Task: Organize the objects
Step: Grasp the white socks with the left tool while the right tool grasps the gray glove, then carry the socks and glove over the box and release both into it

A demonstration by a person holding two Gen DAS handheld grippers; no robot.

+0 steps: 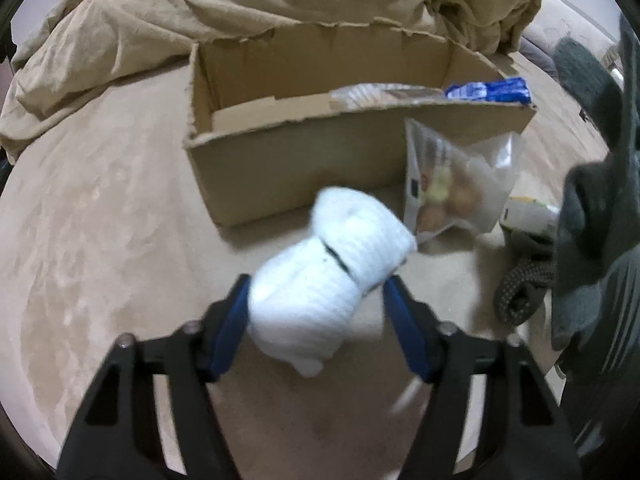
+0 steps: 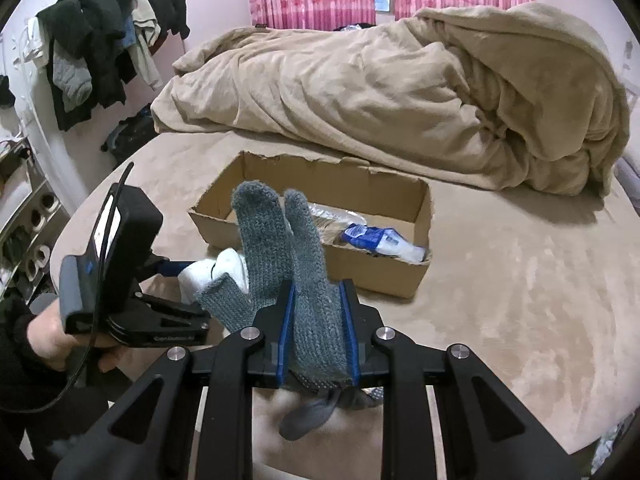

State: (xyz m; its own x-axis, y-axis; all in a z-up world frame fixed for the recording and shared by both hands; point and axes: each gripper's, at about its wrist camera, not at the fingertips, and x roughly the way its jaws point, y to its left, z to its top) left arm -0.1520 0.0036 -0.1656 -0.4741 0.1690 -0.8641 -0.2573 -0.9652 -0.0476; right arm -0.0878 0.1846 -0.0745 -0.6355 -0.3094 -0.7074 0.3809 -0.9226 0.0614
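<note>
The left tongs point(image 1: 316, 300) grip one rolled white sock bundle point(image 1: 332, 268) above the bed point(image 1: 100, 220). The right tongs point(image 2: 318, 316) clamp one grey knitted glove point(image 2: 292, 248), fingers upright. Ahead of both sits one open brown cardboard box point(image 2: 404, 272) holding one blue-white packet point(image 2: 376, 240); right of the left tongs leans one clear snack bag point(image 1: 456, 184).

Both wrist views low over bed, close, facing forward; sharing cardboard box point(image 1: 304, 168) point(image 2: 320, 248)

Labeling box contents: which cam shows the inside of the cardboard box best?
Right wrist. It looks down into the cardboard box, showing its floor and the blue-and-white packet. Left wrist sees mostly the near wall of the box; only the packet's top edge shows.
</note>
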